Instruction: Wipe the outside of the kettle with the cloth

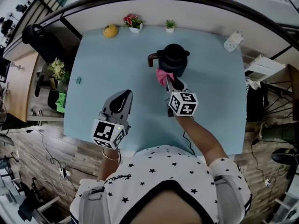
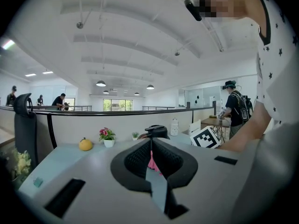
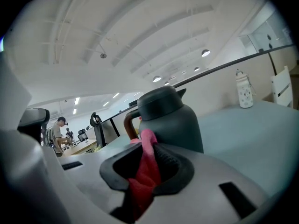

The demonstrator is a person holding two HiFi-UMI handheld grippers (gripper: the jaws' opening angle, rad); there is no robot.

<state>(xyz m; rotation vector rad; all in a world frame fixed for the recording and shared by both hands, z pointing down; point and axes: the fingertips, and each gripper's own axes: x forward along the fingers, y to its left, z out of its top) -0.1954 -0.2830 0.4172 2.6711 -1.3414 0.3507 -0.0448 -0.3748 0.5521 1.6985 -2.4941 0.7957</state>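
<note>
A dark grey kettle with a brown handle stands upright at the back middle of the pale blue table. My right gripper is shut on a pink cloth, held against the kettle's near side. In the right gripper view the cloth bulges out between the jaws, just in front of the kettle. My left gripper hovers over the table's front left, jaws shut with nothing in them. In the left gripper view the kettle's lid shows beyond the jaws.
Along the back edge stand a yellow fruit, a pot of pink flowers, a small green plant and a white bottle. A small teal clip lies at the left. Chairs and cables surround the table.
</note>
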